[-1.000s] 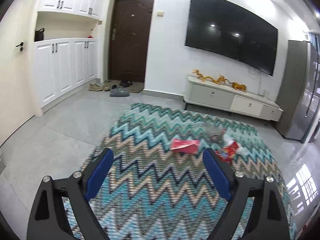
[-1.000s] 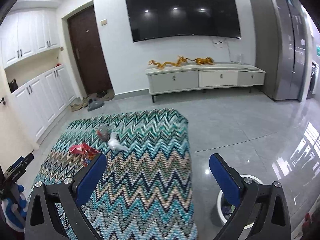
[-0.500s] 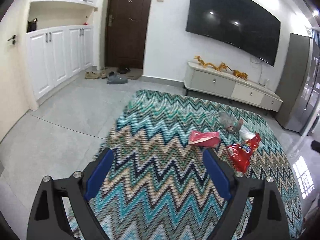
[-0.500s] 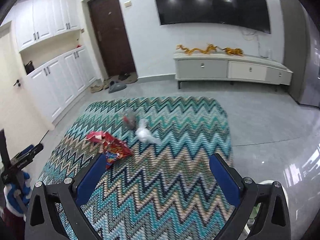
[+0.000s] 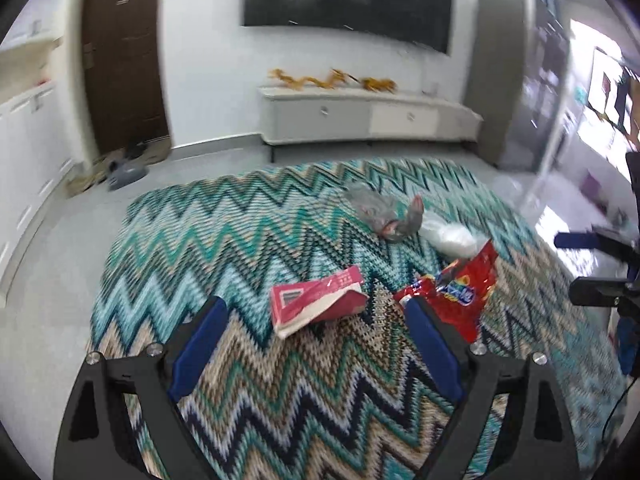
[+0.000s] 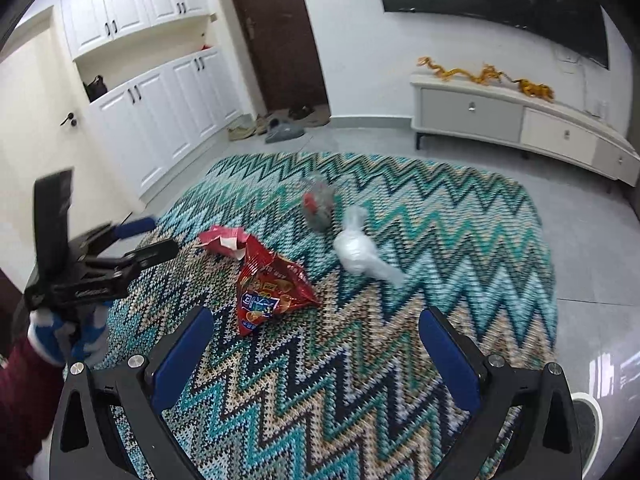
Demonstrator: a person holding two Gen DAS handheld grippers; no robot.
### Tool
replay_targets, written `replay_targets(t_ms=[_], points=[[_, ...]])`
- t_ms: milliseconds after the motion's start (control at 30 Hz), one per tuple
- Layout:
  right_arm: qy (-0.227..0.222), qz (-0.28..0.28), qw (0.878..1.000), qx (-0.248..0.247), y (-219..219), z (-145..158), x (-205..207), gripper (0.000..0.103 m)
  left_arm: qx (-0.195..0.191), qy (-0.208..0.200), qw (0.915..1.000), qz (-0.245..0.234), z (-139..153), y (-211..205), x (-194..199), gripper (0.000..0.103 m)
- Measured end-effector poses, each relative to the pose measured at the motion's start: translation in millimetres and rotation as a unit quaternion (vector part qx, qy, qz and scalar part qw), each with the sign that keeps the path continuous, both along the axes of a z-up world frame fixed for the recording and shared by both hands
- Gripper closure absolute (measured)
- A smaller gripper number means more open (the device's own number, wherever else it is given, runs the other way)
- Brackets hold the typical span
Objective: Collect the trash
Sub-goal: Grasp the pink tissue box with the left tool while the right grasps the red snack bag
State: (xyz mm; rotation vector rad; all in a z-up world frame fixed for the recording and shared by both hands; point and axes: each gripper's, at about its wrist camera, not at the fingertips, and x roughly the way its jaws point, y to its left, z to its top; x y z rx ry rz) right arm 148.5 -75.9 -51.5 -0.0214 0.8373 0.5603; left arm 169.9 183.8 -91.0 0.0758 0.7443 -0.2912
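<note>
A: Item one, nearest?
B: Left tongs, spread wide, holding nothing, above the zigzag rug. Right tongs, likewise wide and empty.

A: Trash, from the left tongs?
B: Pink packet at twelve o'clock, just beyond the fingertips, lying on the rug. Red snack bag at one o'clock, just beside the packet.

A: Farther out?
B: Clear plastic bag and a grey crumpled wrapper, both past the snack bag; blurred, possibly touching each other.

A: Background?
B: TV cabinet at twelve o'clock against the wall, dark door at ten o'clock.
</note>
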Motion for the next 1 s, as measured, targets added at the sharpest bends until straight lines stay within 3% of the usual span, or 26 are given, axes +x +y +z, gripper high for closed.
replay_targets(t_ms=[167, 400, 600, 700, 800, 867, 1000], points=[[0.014, 0.025, 1.0, 0.002, 12, -16, 11, 0.0, 0.064, 0.018, 0.9967, -0.047, -18, -11, 31, 0.012], [0.02, 0.054, 0.998, 0.009, 34, -27, 26, 0.0, 0.068, 0.041, 0.9949, -0.063, -37, -16, 63, 0.012], [0.021, 0.076, 0.997, 0.015, 49, -33, 37, 0.0, 0.049, 0.074, 0.994, -0.064, -51, -15, 81, 0.013], [0.029, 0.08, 0.996, 0.021, 54, -40, 41, 0.0, 0.044, 0.081, 0.9938, -0.063, -54, -15, 80, 0.028], [0.043, 0.077, 0.996, 0.031, 54, -48, 46, 0.014, 0.033, 0.082, 0.9945, -0.057, -53, -11, 77, 0.042], [0.051, 0.076, 0.995, 0.033, 52, -51, 48, 0.04, 0.026, 0.083, 0.9949, -0.051, -53, -7, 72, 0.049], [0.056, 0.073, 0.995, 0.028, 43, -52, 43, 0.062, 0.013, 0.081, 0.9961, -0.033, -50, -2, 58, 0.056]])
